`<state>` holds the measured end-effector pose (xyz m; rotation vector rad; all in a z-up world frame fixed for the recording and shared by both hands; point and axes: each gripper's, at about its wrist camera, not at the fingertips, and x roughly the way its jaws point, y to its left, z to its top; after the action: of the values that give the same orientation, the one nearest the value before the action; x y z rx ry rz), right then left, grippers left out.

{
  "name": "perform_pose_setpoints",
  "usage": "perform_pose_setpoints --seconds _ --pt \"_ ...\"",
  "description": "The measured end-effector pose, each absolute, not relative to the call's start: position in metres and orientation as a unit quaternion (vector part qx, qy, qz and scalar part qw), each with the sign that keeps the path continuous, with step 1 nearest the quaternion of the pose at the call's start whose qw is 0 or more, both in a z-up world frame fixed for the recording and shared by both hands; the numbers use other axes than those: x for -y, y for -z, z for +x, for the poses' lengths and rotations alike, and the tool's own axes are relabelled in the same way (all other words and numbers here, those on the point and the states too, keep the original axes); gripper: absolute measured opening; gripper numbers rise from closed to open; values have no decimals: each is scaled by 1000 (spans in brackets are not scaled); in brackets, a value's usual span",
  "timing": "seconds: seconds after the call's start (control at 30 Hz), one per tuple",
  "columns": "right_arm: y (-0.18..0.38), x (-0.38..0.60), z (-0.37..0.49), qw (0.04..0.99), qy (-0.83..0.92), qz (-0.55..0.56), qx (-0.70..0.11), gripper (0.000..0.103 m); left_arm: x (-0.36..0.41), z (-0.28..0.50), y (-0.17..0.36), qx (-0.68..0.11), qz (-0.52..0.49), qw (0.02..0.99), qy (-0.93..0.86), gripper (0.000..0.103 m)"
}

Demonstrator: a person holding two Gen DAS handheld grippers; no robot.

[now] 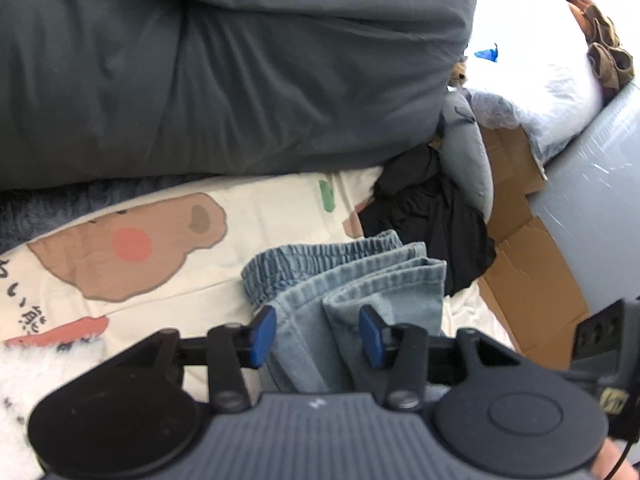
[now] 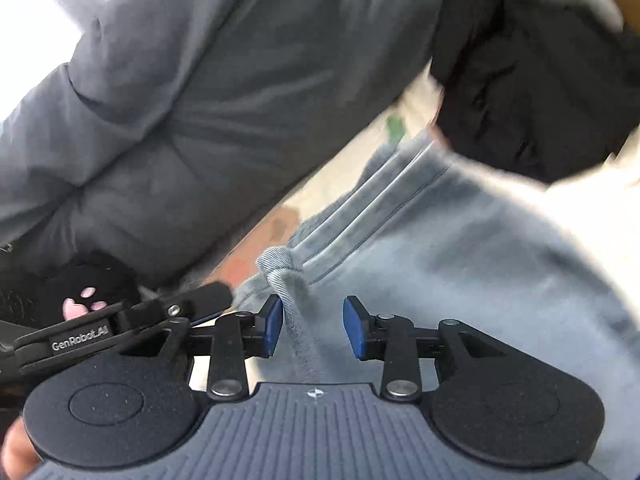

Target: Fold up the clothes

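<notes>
While both grippers hover low over the bed, the folded jeans [image 1: 352,276] lie on a cream sheet [image 1: 256,216] printed with a brown bear [image 1: 132,240], just in front of a large dark grey duvet [image 1: 224,72]. Seen from the left wrist, the pale blue denim forms a stacked bundle, its gathered elastic waistband turned toward the duvet and its layered edges facing a black garment [image 1: 432,216] that lies just beside it. The left gripper [image 1: 316,334] stands with its blue pads [image 1: 264,336] spread apart; the near end of the bundle lies between them, and the pads do not press on it. To the right of the black garment, flattened brown cardboard [image 1: 524,240] lies against a pale grey surface.

From the right wrist, the picture is blurred. The jeans [image 2: 440,240] fill the right half of the view, their stacked edges showing as parallel lines. The right gripper [image 2: 314,332] is likewise parted: a raised ridge of denim runs up between its blue pads [image 2: 274,330] close to the left one, and whether it touches that pad cannot be told; the other pad stands clear of it. Part of the left gripper's arm [image 2: 120,320], lettered GenRobot.AI, crosses the lower left, before a black item with pink paw marks [image 2: 86,300].
</notes>
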<state>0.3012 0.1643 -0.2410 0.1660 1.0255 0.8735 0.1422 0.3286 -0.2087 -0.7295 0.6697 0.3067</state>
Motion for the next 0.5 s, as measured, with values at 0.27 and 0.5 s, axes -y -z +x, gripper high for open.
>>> perform_pose_setpoints --seconds 0.27,0.5 --pt "227 -147 317 771 -431 77 -462 40 -323 147 211 -317 -360 867 -137 54" --pt "225 -146 329 802 -410 29 -434 41 -323 144 217 -322 -370 862 -130 55"
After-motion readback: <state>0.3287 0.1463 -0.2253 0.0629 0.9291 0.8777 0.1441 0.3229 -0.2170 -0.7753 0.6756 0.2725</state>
